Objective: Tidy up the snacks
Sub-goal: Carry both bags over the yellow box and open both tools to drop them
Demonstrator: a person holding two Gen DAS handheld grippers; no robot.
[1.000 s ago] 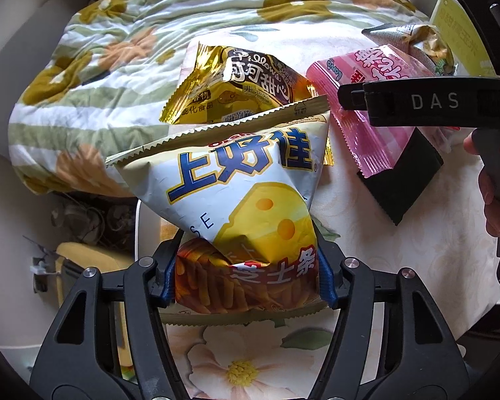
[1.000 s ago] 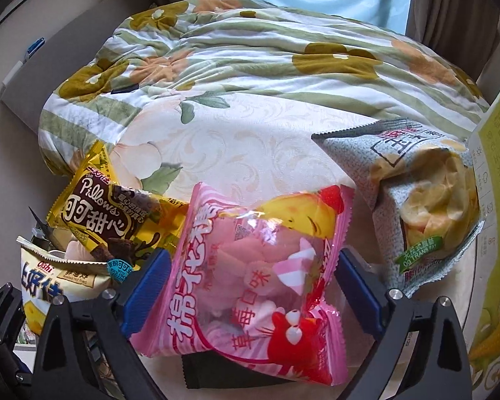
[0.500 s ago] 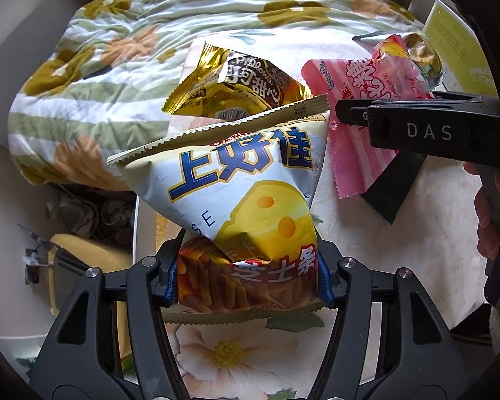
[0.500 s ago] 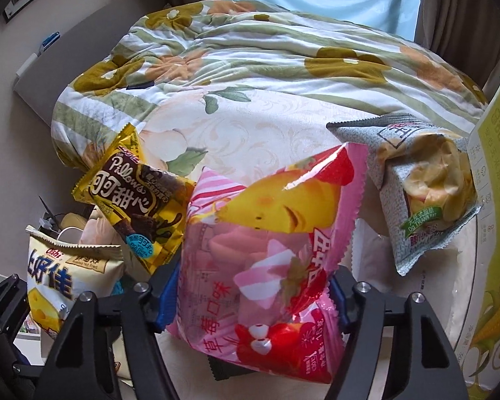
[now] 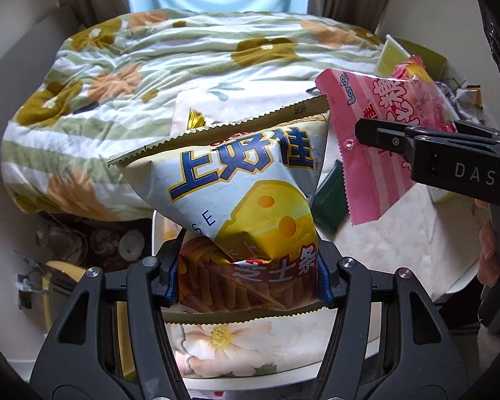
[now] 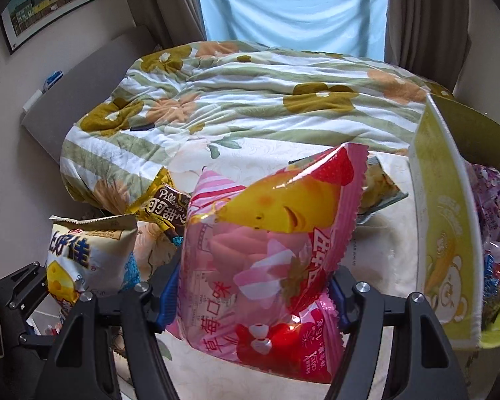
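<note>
My left gripper (image 5: 246, 280) is shut on a white and yellow cheese-stick snack bag (image 5: 243, 183) and holds it above the table; the bag also shows in the right wrist view (image 6: 86, 256). My right gripper (image 6: 253, 293) is shut on a pink marshmallow bag (image 6: 266, 243), lifted off the table; the bag also shows in the left wrist view (image 5: 380, 140). A gold and brown Pillows bag (image 6: 165, 205) and a grey chip bag (image 6: 376, 190) lie on the table. A yellow cardboard box (image 6: 450, 233) with several snack packs inside stands at the right.
The round table (image 5: 416, 233) carries a floral cloth. A dark green packet (image 5: 330, 200) lies on it. A bed with a flowered quilt (image 6: 250, 100) lies beyond the table. A window with curtains is at the back.
Both grippers have risen with their bags. The pink bag has come up off the table and moved toward the yellow box. The view now takes in the whole bed and window.
</note>
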